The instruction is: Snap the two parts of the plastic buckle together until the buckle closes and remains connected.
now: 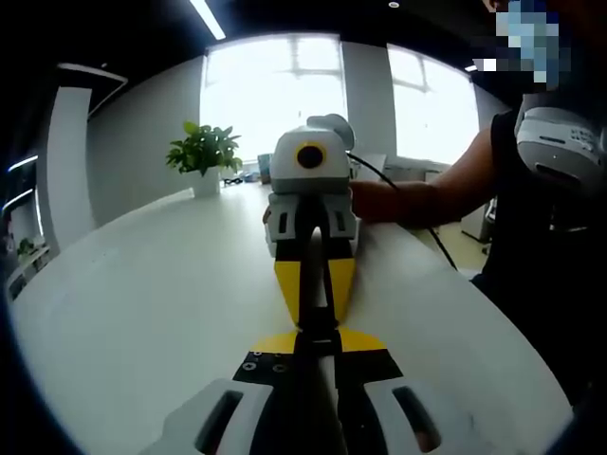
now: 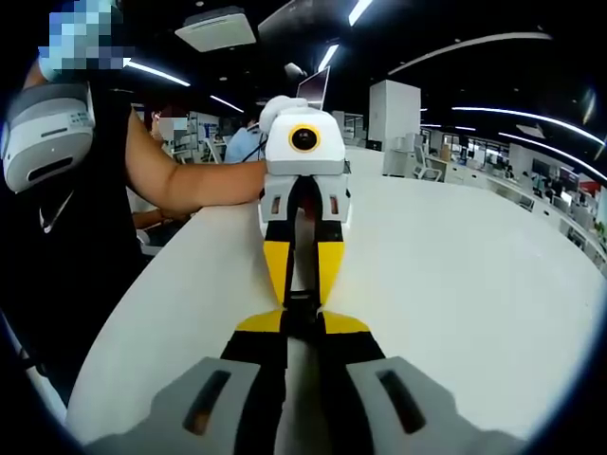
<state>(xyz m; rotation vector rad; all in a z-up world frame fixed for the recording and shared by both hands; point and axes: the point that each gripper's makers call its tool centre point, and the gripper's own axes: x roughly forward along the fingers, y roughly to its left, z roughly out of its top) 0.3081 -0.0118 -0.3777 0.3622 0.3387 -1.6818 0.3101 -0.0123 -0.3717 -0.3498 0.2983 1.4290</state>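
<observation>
Both grippers (tips meeting) pinch the buckle (image 1: 318,318) over the table (image 1: 142,303).

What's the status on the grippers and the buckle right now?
Left gripper and right gripper tip to tip over white table, both shut on black buckle. Join hidden. Nothing in the way.

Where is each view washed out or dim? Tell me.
Left gripper view: bright windows blow out behind the green potted plant, leaving the person's forearm dark; right gripper view: dim ceiling, evenly lit white table; fisheye bending in both.
</observation>
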